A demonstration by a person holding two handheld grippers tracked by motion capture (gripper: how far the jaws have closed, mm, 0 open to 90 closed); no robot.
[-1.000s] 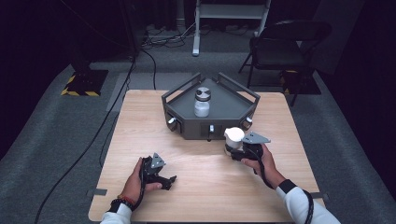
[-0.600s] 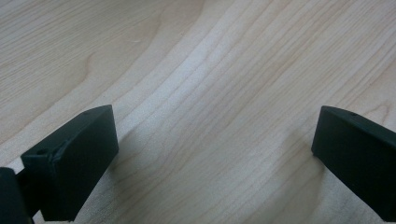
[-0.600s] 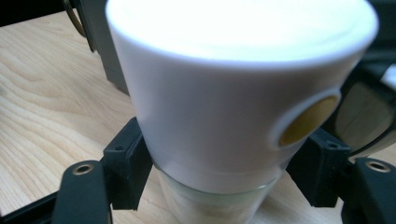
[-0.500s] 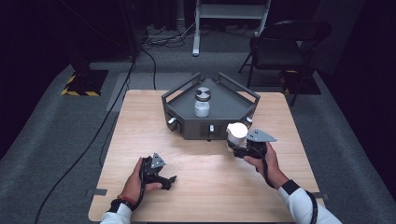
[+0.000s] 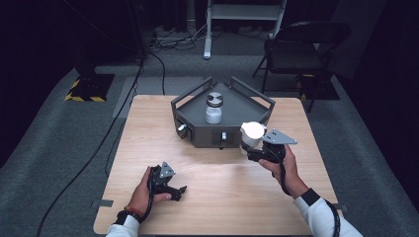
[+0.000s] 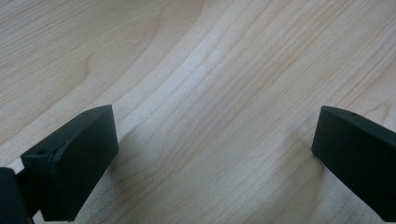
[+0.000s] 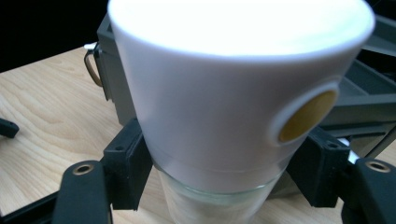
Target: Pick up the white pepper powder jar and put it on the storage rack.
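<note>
My right gripper (image 5: 250, 149) is shut on a glass jar with a white cap (image 5: 252, 132) and holds it in the air just before the front right face of the grey tray (image 5: 190, 98). In the right gripper view the black jaws press the jar (image 7: 233, 93) from both sides just under its cap, which carries a round yellow spot. Another jar with a silver lid (image 5: 214, 107) stands upright in the tray. My left gripper (image 5: 176, 190) rests on the wooden table (image 5: 222, 197) near its front left. Its jaws stand wide open over bare wood (image 6: 215, 93).
The tray's front face carries small knobs (image 5: 223, 135). A folding chair (image 5: 301, 49) stands behind the table's far right corner. Cables (image 5: 148, 74) and a yellow-and-black base (image 5: 89, 89) lie on the floor at the far left.
My right gripper has lifted the white-capped jar higher and carried it a little to the right, along the tray's front. The left gripper has stayed where it was.
</note>
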